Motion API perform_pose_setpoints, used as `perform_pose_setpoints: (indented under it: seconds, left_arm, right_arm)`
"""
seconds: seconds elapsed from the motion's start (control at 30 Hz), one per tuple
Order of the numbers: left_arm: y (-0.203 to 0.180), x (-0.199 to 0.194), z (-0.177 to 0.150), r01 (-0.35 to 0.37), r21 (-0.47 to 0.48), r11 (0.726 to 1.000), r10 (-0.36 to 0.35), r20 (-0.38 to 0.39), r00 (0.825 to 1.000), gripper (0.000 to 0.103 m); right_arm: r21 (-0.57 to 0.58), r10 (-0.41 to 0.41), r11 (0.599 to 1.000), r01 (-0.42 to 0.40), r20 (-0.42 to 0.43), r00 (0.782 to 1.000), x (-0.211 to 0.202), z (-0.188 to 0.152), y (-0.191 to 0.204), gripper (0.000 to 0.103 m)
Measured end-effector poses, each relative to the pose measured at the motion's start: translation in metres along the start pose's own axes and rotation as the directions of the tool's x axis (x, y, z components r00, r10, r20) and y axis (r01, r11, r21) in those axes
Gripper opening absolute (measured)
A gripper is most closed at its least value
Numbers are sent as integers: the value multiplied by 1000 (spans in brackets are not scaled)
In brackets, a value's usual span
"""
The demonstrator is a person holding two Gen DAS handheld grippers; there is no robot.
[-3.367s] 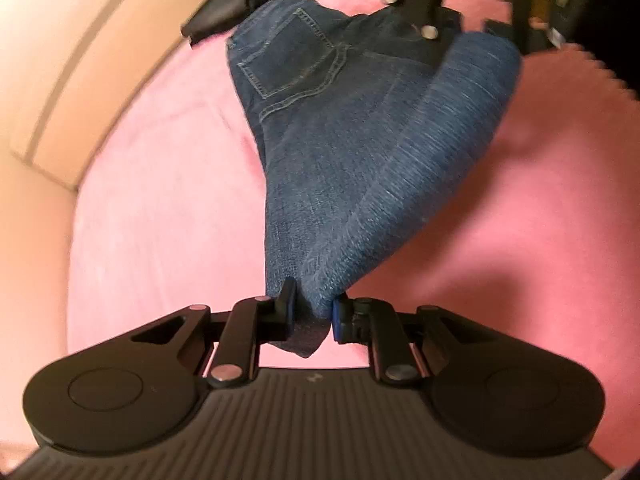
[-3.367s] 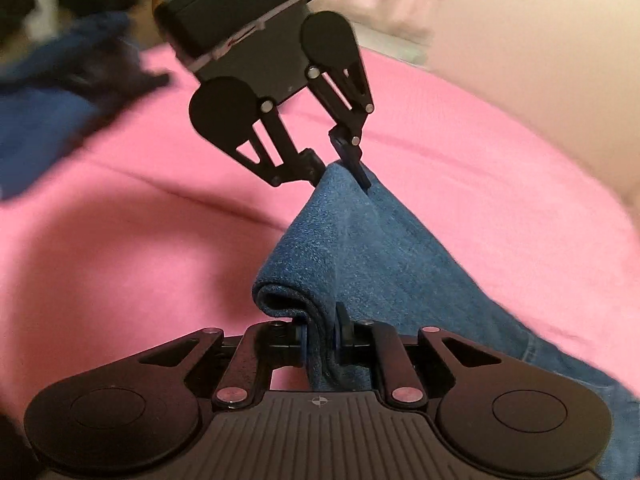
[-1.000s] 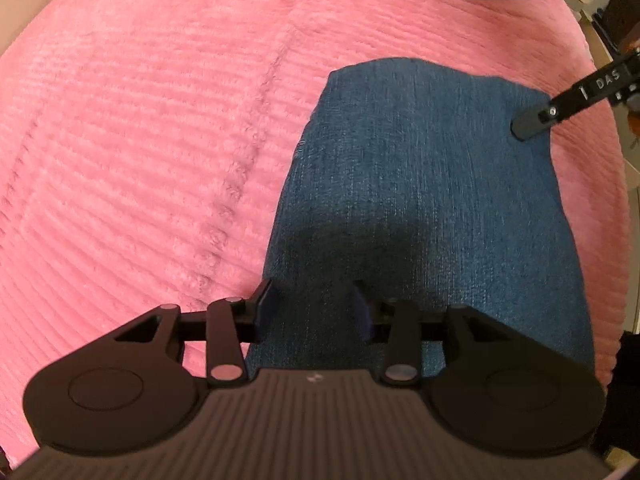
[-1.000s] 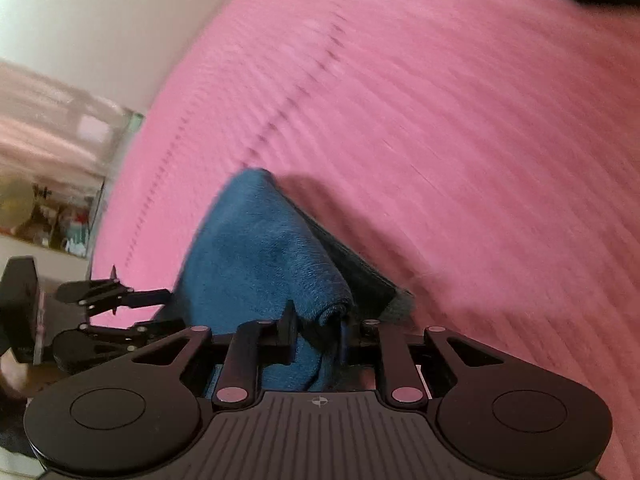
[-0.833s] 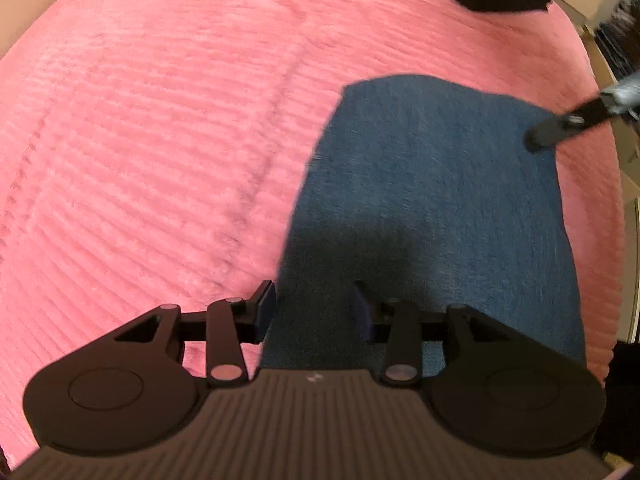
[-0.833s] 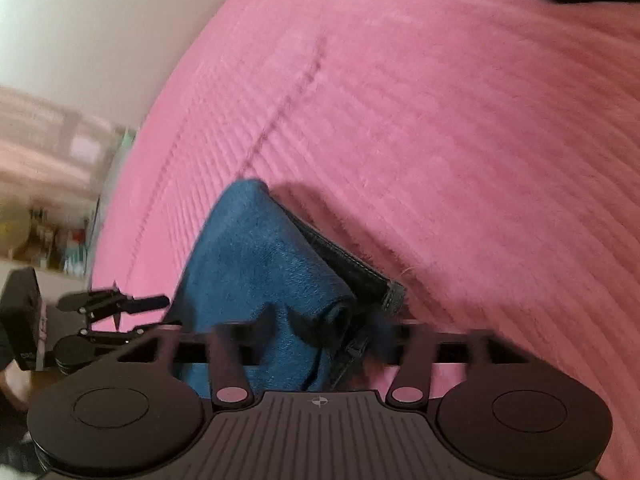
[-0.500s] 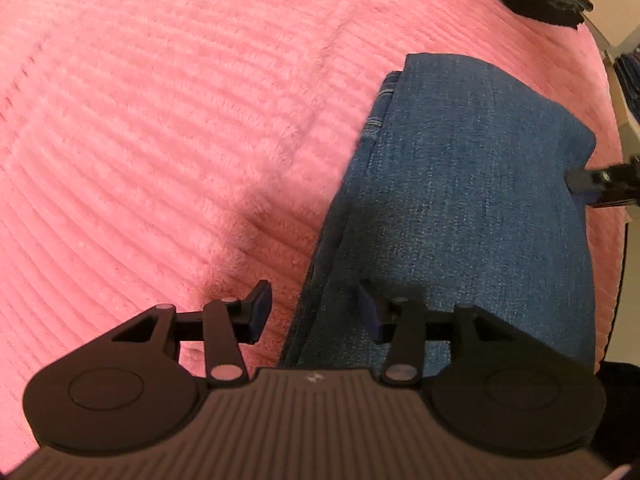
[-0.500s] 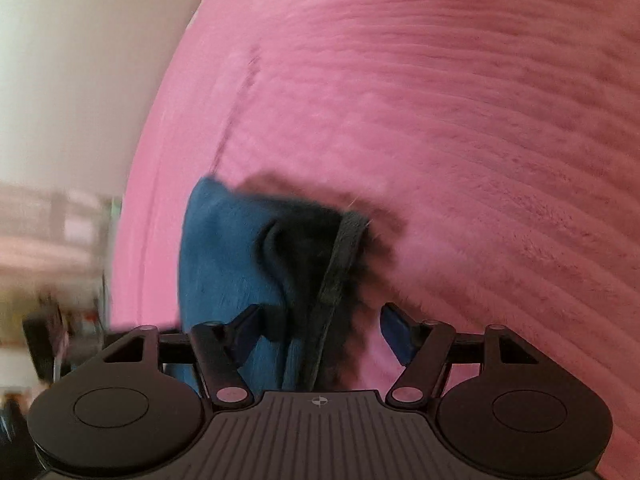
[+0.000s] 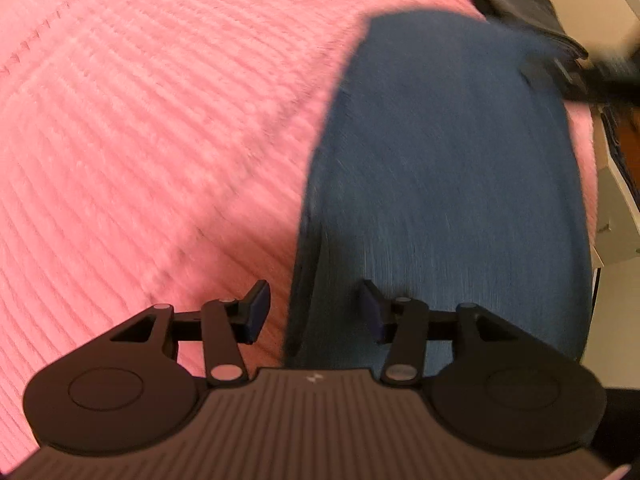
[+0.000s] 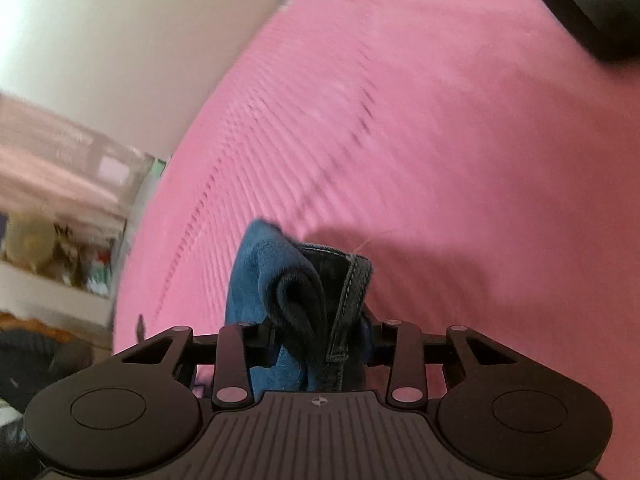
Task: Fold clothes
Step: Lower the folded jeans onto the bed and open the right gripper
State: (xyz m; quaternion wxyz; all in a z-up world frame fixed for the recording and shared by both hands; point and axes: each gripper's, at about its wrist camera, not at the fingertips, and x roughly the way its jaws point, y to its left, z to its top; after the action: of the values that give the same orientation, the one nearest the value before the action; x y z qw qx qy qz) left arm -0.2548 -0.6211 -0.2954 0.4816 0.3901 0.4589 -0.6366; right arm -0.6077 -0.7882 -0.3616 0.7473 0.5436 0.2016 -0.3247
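Observation:
The folded blue jeans (image 9: 440, 168) lie on the pink ribbed bedspread (image 9: 140, 128). My left gripper (image 9: 314, 312) is open, its jaws astride the near left edge of the stack. In the right wrist view my right gripper (image 10: 322, 338) is shut on the thick folded edge of the jeans (image 10: 296, 292), with the waistband seam showing between the jaws. The right gripper shows blurred at the far right edge of the jeans in the left wrist view (image 9: 560, 76).
A dark folded garment (image 9: 516, 0) lies at the far end of the bedspread. White furniture (image 9: 616, 208) stands at the right of the bed. A shelf with clutter (image 10: 52, 240) and a pale wall (image 10: 120, 40) are beyond the bed's left side.
My right gripper opened, shifted onto the thick folded edge and closed on it again. My left gripper stays open and has slid to the left edge of the stack.

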Motion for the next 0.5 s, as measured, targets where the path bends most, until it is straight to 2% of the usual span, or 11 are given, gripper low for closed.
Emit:
perform_pose_setpoints:
  seconds: [0.07,0.13,0.2,0.23,0.3,0.4,0.5]
  left_arm:
    - [-9,-6,-13,-22,7,1000,21,31,999,44]
    - [-17,-12,-26,-39,5,999,38,62,997,44]
    - [-19,-17,-35,-35,-15,999,36,79,996,44]
    - [-19,-20,-40,-33,-23,999,35,83,996,44]
    - [-16,-23,-46,-33,-19,999,34,80,996,42]
    - [-9,-26,-48,-37,11,999,36,76,996,42]
    - [-6,-30,-47,-56,89,994,48,83,995,42]
  right_arm:
    - [-75,-38,997,36,-18,999,24,27,14,38]
    - [-124,-84,989,79,-35,996,49,48,25,48]
    - [-149,-154,977,150,-14,988,57,50,30,59]
    - [-160,-187,970,184,-1,982,60,50,32,60]
    - [-162,-237,956,243,54,970,47,32,34,60]
    - [-153,-299,936,317,129,945,13,-13,38,62]
    - [-20,-283,957,290,175,943,-25,-73,41,62]
